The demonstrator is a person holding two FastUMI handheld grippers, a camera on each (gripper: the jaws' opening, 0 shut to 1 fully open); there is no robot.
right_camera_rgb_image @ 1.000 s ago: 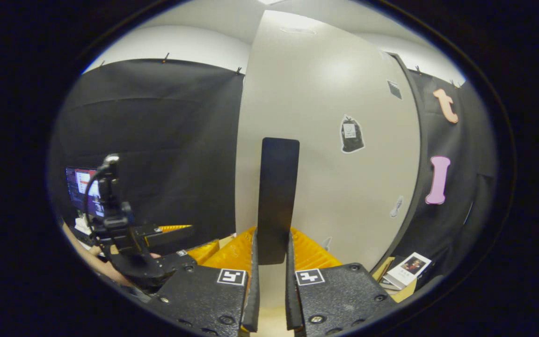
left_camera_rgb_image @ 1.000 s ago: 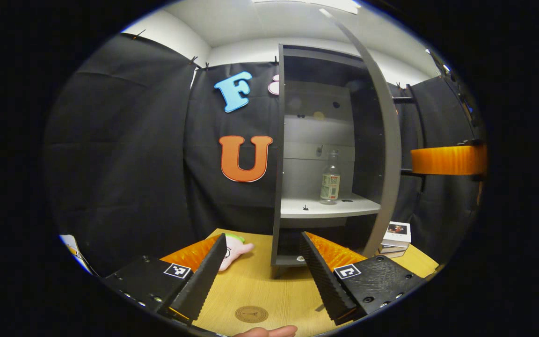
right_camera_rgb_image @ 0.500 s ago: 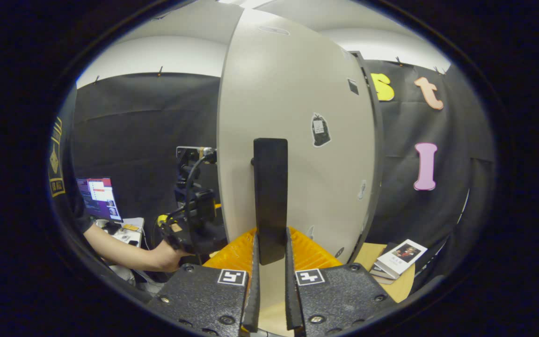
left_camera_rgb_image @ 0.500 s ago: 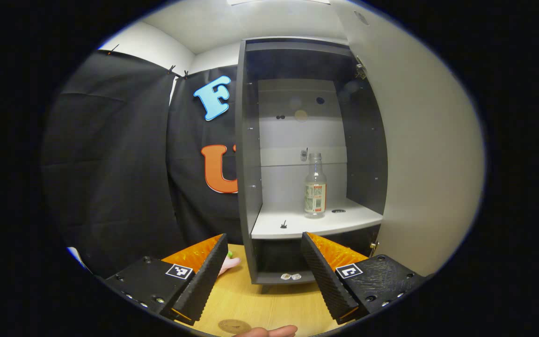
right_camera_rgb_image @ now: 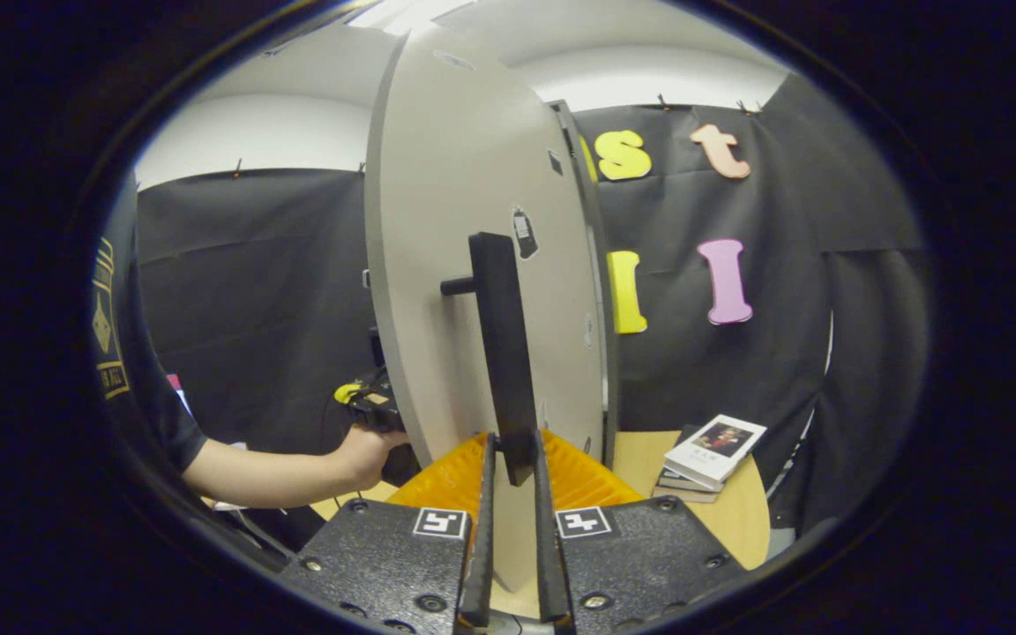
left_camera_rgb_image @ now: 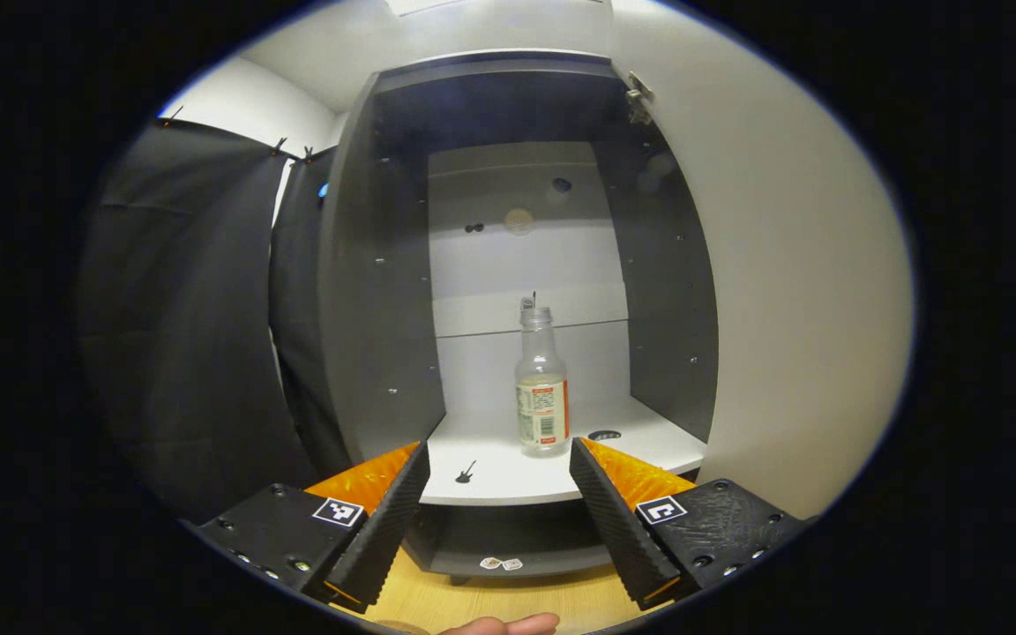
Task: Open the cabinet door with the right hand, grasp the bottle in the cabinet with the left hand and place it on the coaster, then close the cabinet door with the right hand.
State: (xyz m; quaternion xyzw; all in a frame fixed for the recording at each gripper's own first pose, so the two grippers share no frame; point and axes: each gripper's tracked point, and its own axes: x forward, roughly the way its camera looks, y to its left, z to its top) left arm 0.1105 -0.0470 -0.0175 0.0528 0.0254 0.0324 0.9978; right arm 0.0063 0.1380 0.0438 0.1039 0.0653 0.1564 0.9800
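Door (right_camera_rgb_image: 437, 265) stood wide; my right tool (right_camera_rgb_image: 512, 547) was clamped on its handle (right_camera_rgb_image: 504, 353). Left tool (left_camera_rgb_image: 499, 511) was spread apart, facing the bottle (left_camera_rgb_image: 541, 388), upright on the cabinet shelf (left_camera_rgb_image: 508, 472). I judged best: advance level, straddle the label, squeeze low.

Both grippers held forward

The left gripper (left_camera_rgb_image: 490, 503) is spread wide and level; the right gripper (right_camera_rgb_image: 508, 529) is nearly closed, fingers upright.

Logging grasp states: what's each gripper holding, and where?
Right gripper is shut on the door handle, at its lower end. Left gripper is open, holding nothing.
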